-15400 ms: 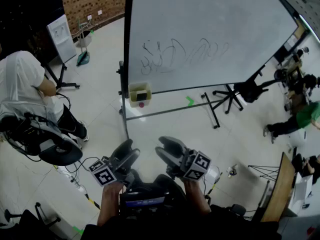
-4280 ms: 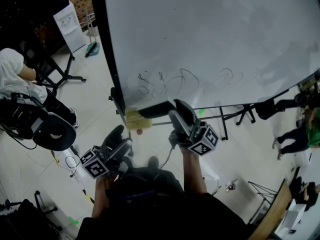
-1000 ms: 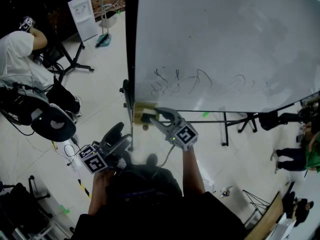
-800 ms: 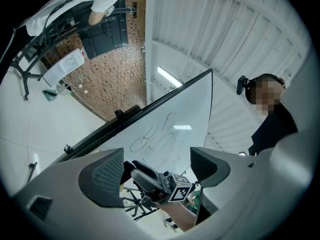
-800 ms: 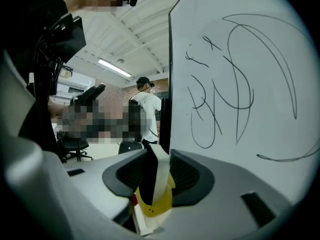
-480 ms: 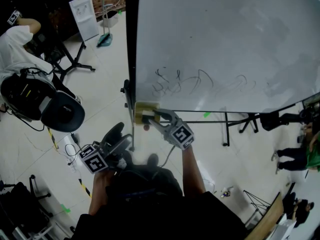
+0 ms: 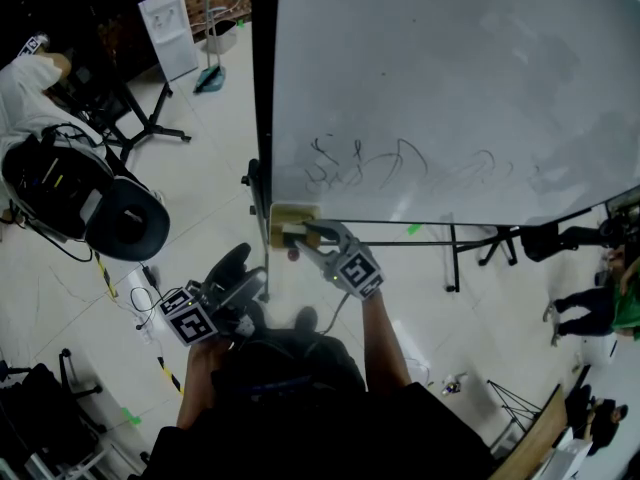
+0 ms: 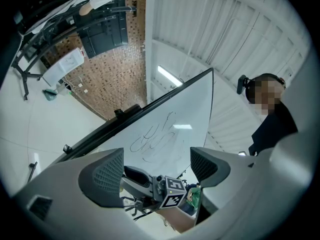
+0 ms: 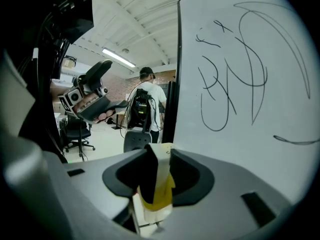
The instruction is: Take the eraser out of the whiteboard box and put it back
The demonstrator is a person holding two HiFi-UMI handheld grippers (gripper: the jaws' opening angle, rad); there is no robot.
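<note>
A yellowish whiteboard box (image 7: 281, 214) hangs at the lower left corner of the whiteboard (image 7: 450, 78). My right gripper (image 7: 303, 233) reaches into the box's mouth, shut on the eraser (image 7: 291, 229). In the right gripper view the jaws of that gripper (image 9: 159, 176) clamp the eraser (image 9: 161, 165), black felt on its left side and a pale body, with the yellow box (image 9: 159, 200) right beneath it. My left gripper (image 7: 238, 271) hangs lower left of the box, open and with nothing in it. Between that gripper's (image 8: 156, 170) spread jaws I see only the whiteboard and the right gripper's marker cube (image 8: 174, 193).
The whiteboard carries black scribbles (image 7: 390, 166) and stands on a wheeled frame (image 7: 450, 258). A person with a chair (image 7: 120, 223) is at the left, more people (image 7: 625, 303) are at the right edge, and cables (image 7: 140, 318) lie on the floor.
My right gripper has sunk a little with the eraser at the box's mouth. The left gripper has stayed put. The person at the left has shifted behind the chair.
</note>
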